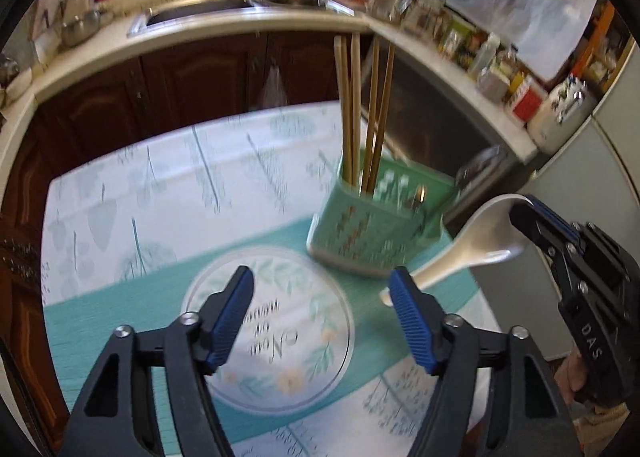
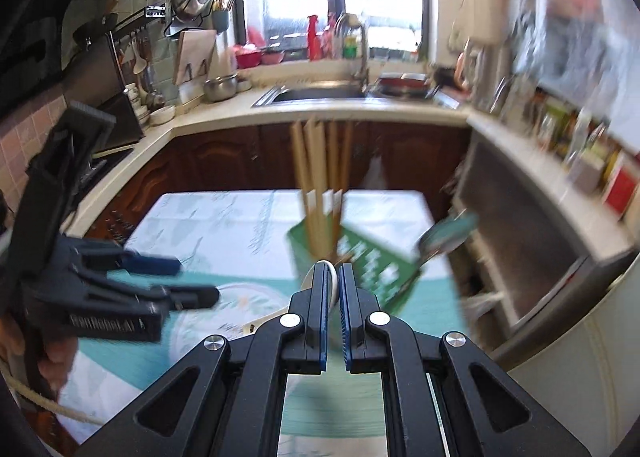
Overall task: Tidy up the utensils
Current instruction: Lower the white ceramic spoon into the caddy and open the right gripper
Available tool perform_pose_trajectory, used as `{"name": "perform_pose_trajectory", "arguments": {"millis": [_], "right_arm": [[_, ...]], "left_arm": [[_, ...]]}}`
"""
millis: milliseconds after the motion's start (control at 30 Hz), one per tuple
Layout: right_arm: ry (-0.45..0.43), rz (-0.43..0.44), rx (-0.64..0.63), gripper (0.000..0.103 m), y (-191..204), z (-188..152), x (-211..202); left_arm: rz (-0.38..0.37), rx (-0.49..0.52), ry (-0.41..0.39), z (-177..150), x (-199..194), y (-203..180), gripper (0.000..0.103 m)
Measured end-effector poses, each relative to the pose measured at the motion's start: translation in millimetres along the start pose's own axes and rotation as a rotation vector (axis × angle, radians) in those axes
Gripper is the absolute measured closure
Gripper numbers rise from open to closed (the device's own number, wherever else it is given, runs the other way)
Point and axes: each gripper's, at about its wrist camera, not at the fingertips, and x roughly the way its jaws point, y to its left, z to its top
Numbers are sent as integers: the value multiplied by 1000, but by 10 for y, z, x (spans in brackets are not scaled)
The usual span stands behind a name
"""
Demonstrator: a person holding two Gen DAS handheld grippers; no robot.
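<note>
A green utensil holder (image 1: 372, 221) stands on the table with several wooden chopsticks (image 1: 362, 117) upright in it and a metal spoon (image 1: 418, 197) inside. My right gripper (image 1: 524, 213) is shut on the bowl of a white ceramic spoon (image 1: 460, 253), held in the air beside the holder with its handle pointing down to the left. In the right wrist view the right gripper (image 2: 334, 271) pinches the spoon's white rim (image 2: 331, 281), with the holder (image 2: 360, 257) and chopsticks (image 2: 320, 181) just ahead. My left gripper (image 1: 322, 289) is open and empty above the table; it also shows in the right wrist view (image 2: 188, 281).
The table carries a white and teal cloth (image 1: 160, 197) with a round floral print (image 1: 272, 325). Behind it run dark cabinets, a counter with a sink (image 1: 196, 11), and a shelf of bottles and jars (image 1: 492, 57) at right. A metal appliance front (image 2: 528, 225) stands close to the table's right.
</note>
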Motion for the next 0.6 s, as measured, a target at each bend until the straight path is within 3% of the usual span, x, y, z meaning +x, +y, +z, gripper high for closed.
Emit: {"name": "perform_pose_trajectory", "arguments": {"millis": [67, 200, 333, 433, 600], "right_arm": [[-33, -67, -56, 98, -87, 162, -154], [-82, -177, -155, 98, -314, 383, -462], [-118, -271, -260, 98, -382, 525, -485], [-127, -338, -370, 98, -318, 528, -302], [-110, -376, -492, 98, -114, 279, 166]], "left_arm": [[12, -6, -41, 123, -61, -37, 21], [47, -8, -85, 282, -106, -101, 20], [74, -23, -88, 332, -104, -113, 20], [99, -35, -93, 300, -74, -88, 20], [147, -69, -99, 248, -9, -2, 20]]}}
